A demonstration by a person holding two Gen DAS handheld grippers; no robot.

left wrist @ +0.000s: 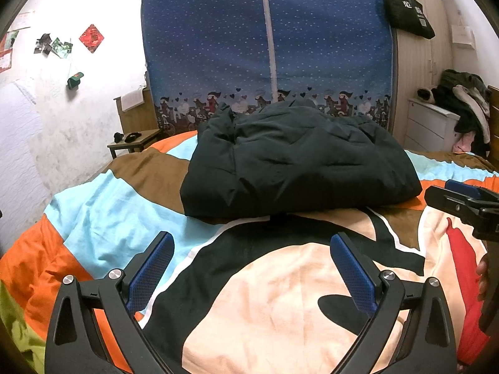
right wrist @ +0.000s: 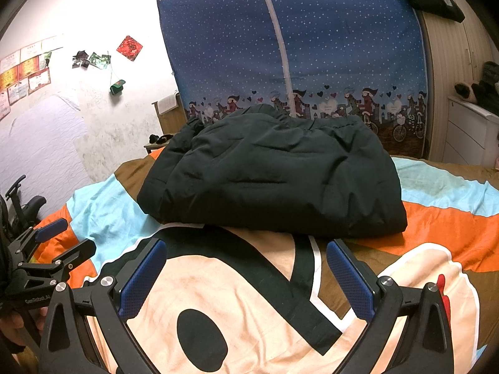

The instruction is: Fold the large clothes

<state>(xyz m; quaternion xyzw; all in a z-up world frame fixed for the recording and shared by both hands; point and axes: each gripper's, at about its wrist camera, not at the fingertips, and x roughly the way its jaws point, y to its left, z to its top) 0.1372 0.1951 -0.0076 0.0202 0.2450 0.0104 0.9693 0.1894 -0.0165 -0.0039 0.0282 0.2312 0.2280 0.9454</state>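
The left hand-held gripper point(left wrist: 252, 249) hangs spread wide with nothing in it, over the bed's colourful cartoon-print cotton cover point(left wrist: 280, 296). The right hand-held gripper point(right wrist: 246, 257) is equally agape and empty. Just beyond both lies the folded dark padded jacket point(left wrist: 293, 162), long axis crosswise, near edge facing the fingers. Bare cover surrounds it on either side.

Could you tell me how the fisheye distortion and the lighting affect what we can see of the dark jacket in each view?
Left wrist view: straight edges bow near the rim and black vignette fills the corners; the dark jacket is in focus but dim, its folds barely readable. Right wrist view: same barrel bending, the white wall nearly blown out, the jacket sharp with faint creases.
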